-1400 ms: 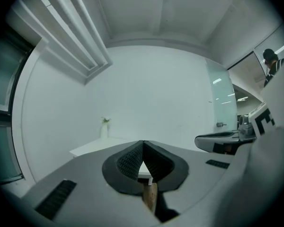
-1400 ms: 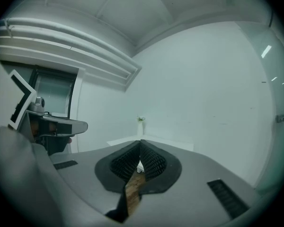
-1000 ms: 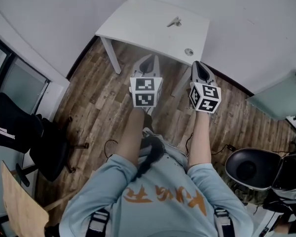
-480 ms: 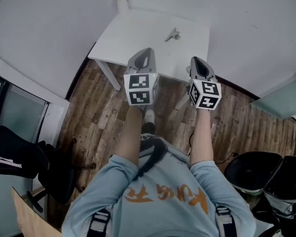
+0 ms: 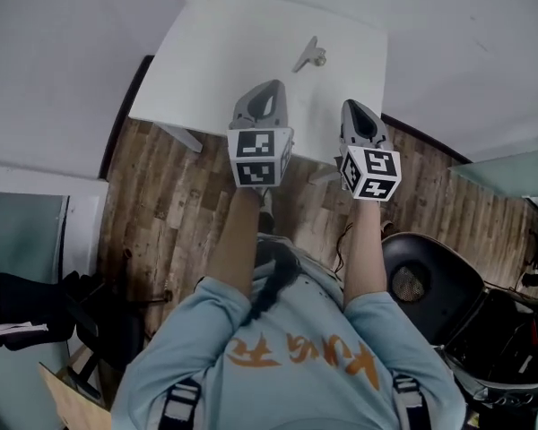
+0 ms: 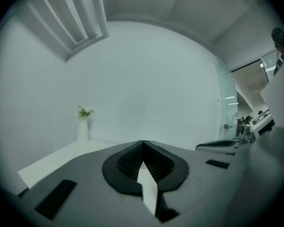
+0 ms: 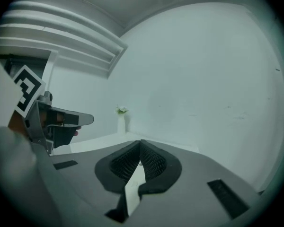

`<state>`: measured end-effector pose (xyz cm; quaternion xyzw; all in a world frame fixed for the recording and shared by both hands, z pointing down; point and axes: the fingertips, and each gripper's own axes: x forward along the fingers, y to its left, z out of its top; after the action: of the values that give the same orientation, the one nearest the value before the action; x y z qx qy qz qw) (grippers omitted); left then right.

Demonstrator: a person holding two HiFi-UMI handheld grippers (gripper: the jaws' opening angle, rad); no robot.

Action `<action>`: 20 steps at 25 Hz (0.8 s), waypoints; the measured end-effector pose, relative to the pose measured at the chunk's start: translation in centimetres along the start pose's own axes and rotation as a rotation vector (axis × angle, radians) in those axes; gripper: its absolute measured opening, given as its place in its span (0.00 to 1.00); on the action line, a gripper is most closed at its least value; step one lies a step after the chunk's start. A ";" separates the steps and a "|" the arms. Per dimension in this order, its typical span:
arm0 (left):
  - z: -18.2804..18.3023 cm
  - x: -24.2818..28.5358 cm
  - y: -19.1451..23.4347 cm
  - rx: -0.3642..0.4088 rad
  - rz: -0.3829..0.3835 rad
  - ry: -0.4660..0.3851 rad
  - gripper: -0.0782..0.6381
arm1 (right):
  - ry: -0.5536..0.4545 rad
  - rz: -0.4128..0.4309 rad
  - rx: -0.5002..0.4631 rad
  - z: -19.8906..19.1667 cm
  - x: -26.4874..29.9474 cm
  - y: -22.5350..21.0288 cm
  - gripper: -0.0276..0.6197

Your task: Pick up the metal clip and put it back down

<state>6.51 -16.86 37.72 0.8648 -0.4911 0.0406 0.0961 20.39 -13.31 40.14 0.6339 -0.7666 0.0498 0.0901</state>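
Observation:
The metal clip (image 5: 309,55) lies on the white table (image 5: 215,61), towards its far right part. Both grippers hang over the table's near edge, short of the clip. My left gripper (image 5: 267,90) is shut with nothing between its jaws, and it points at the table's middle. My right gripper (image 5: 353,107) is shut and empty too, and sits near the table's right edge, nearer than the clip and to its right. In the left gripper view the pads (image 6: 143,161) meet on nothing. The right gripper view shows the same closed pads (image 7: 141,161).
A white vase with flowers (image 6: 82,126) stands at the table's far left corner, against the white wall. A black round chair (image 5: 428,285) is on the wood floor at the right. Another dark chair (image 5: 36,303) is at the lower left.
The table has come much nearer in the head view, and both grippers now reach over its near edge. Both jaws have stayed shut.

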 end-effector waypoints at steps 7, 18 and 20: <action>-1.0 9.1 5.1 -0.058 -0.018 0.039 0.13 | 0.035 -0.028 -0.003 0.4 9.4 -1.9 0.06; -4.0 15.2 6.7 -0.162 -0.049 0.103 0.13 | 0.082 -0.038 -0.111 0.6 13.6 -3.2 0.06; -4.1 15.2 6.0 -0.158 -0.061 0.110 0.13 | 0.082 -0.045 -0.108 0.7 13.2 -3.5 0.06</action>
<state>9.27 -31.84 44.96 0.8657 -0.4600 0.0463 0.1920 21.39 -26.83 41.97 0.6425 -0.7494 0.0324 0.1566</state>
